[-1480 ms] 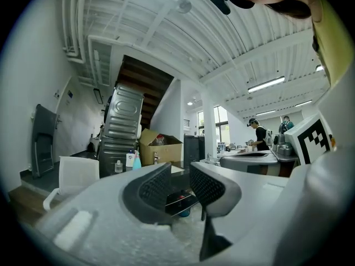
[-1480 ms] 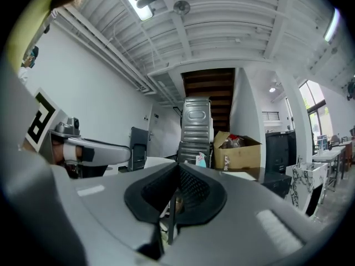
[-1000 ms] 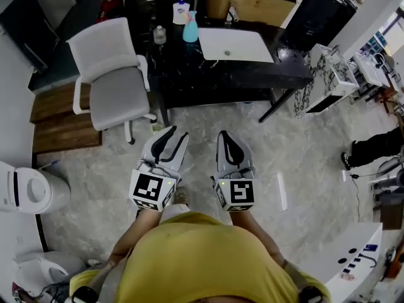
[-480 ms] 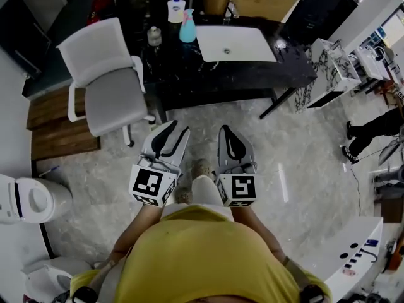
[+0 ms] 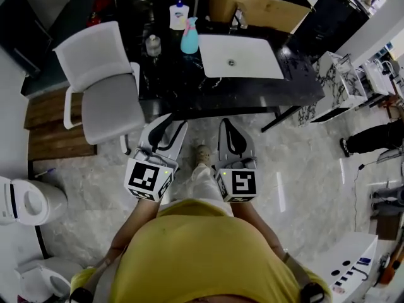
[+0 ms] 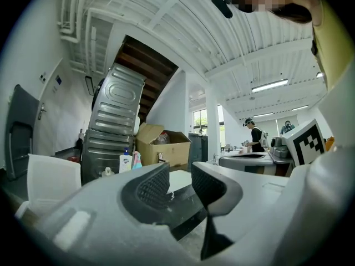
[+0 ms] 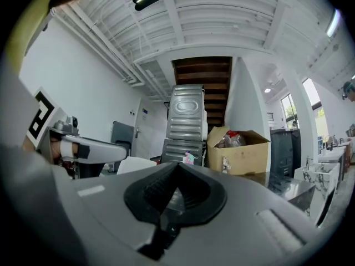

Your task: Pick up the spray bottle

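The spray bottle (image 5: pixel 189 35), teal with a pink head, stands upright at the back of the black table (image 5: pixel 208 93), left of a white basin (image 5: pixel 240 55). It appears small and far off in the left gripper view (image 6: pixel 136 159) and in the right gripper view (image 7: pixel 189 158). My left gripper (image 5: pixel 165 124) is held level near the table's front edge, its jaws a little apart with nothing between them (image 6: pixel 180 173). Beside it, my right gripper (image 5: pixel 228 124) also points at the table, its jaw tips together and empty (image 7: pixel 177 168). Both are well short of the bottle.
A white pump bottle (image 5: pixel 177 14) and a small clear jar (image 5: pixel 152 45) stand close to the spray bottle. A cardboard box (image 5: pixel 252 8) sits behind the basin. A white office chair (image 5: pixel 104 87) stands at the table's left. White toilets (image 5: pixel 25 197) line the left wall.
Both grippers have moved forward together toward the table, from mid-floor to its front edge. The table and chair now sit closer. The jaws look the same.
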A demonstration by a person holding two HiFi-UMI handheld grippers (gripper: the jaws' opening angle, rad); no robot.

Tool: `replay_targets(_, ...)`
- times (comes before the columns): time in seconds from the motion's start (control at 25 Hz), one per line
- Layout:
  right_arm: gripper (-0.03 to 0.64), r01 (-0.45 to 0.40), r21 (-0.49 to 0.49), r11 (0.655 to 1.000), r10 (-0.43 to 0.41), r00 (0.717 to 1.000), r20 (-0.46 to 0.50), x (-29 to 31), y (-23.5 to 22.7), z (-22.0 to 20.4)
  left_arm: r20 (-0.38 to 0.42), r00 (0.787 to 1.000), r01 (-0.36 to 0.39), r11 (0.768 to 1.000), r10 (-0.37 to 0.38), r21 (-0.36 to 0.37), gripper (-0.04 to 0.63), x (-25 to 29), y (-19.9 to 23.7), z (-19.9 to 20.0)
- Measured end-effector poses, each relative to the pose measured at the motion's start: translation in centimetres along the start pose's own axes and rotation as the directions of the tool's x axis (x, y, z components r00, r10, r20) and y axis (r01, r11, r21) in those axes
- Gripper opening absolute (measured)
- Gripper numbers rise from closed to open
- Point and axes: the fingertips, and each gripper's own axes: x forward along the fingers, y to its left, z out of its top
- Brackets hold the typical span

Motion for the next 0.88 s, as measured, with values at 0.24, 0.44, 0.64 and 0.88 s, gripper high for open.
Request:
replay_targets(0.24, 0.002, -0.049, -0.006, 0.999, 0.049, 0.999, 0.021, 8.6, -4.3, 0.7, -0.002, 1.000, -0.031, 0.999, 0.031, -0.018, 0.137, 8.1, 3.7, 0.0)
replay_targets(0.44, 0.002, -0.109, -0.020, 0.994, 0.109, 0.994, 0.004, 15.5, -8.2, -0.1, 0.020, 0.996, -0.084, 0.996, 0.085, -0.015, 0.141, 14.7, 6.9, 0.8)
replay_targets(0.64, 0.002, -0.177, -0.020, 0.984, 0.177, 0.984, 0.000, 21.9, -11.3, -1.0, 0.022, 0.988, -0.155, 0.988, 0.155, -0.011, 0.143, 20.3, 10.3, 0.9)
replay_targets(0.88, 0.002, -0.264, -0.019, 0.964, 0.263, 0.965, -0.012, 27.0, -13.2, -2.5, 0.006, 0.976, -0.216, 0.976, 0.216, -0.019, 0.161, 24.8, 13.1, -0.2)
